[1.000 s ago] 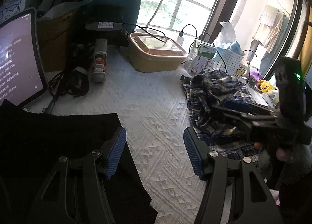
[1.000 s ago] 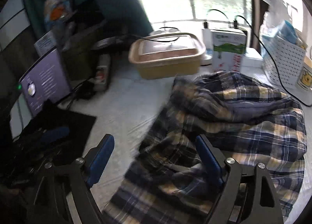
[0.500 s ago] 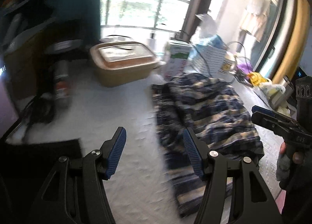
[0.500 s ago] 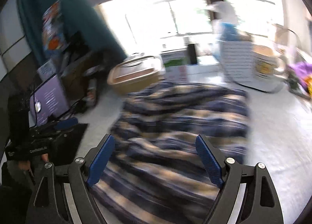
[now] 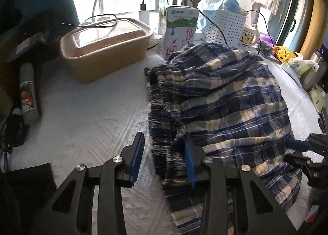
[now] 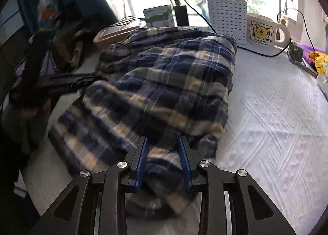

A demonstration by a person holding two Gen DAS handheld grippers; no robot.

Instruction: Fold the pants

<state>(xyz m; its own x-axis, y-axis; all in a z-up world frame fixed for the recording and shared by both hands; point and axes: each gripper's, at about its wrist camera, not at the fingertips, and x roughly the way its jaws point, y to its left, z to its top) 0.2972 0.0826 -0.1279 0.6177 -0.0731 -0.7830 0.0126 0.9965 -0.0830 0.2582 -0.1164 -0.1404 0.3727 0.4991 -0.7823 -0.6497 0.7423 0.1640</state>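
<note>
Plaid pants (image 5: 221,99): navy/cream check, bunched in a loose heap on the white quilted cover (image 5: 86,124), just in front of the milk carton (image 5: 178,30); elastic waistband gathered along the heap's left edge. Left gripper (image 5: 163,160) has just been closing, waistband cloth between its jaws, firm pinch unclear. Right gripper (image 6: 163,163) has just been closing too, pinching a plaid fold at the near edge.
</note>
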